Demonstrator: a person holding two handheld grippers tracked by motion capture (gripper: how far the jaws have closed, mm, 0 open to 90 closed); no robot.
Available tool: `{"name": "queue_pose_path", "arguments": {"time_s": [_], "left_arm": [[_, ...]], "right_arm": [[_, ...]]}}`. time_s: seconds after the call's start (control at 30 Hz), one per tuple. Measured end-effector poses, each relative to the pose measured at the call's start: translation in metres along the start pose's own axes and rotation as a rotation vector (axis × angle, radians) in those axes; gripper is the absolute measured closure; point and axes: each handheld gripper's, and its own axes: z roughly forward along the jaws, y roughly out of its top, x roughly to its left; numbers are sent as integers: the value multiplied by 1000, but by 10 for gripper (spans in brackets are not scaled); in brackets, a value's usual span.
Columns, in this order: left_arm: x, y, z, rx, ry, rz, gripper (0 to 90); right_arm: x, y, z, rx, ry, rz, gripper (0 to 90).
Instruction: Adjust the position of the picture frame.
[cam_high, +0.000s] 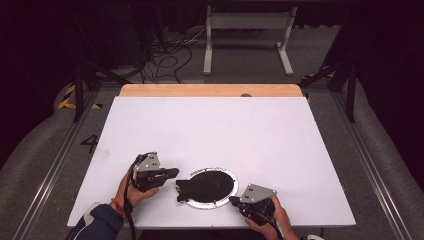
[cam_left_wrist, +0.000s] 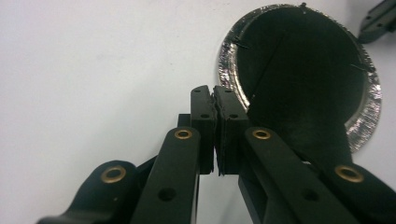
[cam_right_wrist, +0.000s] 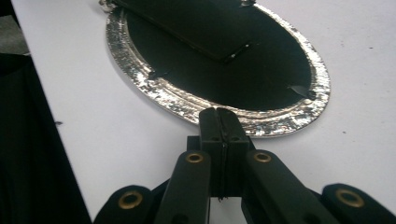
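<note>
An oval picture frame (cam_high: 212, 185) with a silver rim lies face down near the table's front edge, its black back up. A black prop stand (cam_high: 184, 192) sticks out past its left side. My left gripper (cam_high: 176, 172) is shut with nothing between its jaws, just left of the frame. In the left gripper view the shut tips (cam_left_wrist: 215, 91) sit beside the rim (cam_left_wrist: 228, 51), and the stand (cam_left_wrist: 299, 126) runs to their right. My right gripper (cam_high: 232, 200) is shut at the frame's front right. Its tips (cam_right_wrist: 223, 112) reach the silver rim (cam_right_wrist: 275, 119).
The white table top (cam_high: 215, 130) has a wooden strip (cam_high: 210, 90) along its far edge. Beyond it are a white metal stand (cam_high: 247, 37) and loose cables (cam_high: 165, 57) on the floor. The right gripper's jaw (cam_left_wrist: 378, 21) shows far off in the left gripper view.
</note>
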Motion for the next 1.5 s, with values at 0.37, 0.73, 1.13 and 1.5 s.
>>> {"name": "queue_pose_path", "arguments": {"time_s": [0.37, 0.73, 1.13, 1.5], "left_arm": [[0, 11, 21, 40, -37, 29, 860], [-4, 5, 18, 61, -82, 22, 861], [-21, -1, 2, 64, -148, 95, 838], [-9, -2, 0, 84, -10, 88, 861]], "right_arm": [[14, 4, 4, 2, 39, -21, 900], [14, 10, 8, 22, 14, 39, 900], [13, 11, 9, 25, 13, 47, 900], [11, 13, 12, 27, 7, 48, 900]]}}
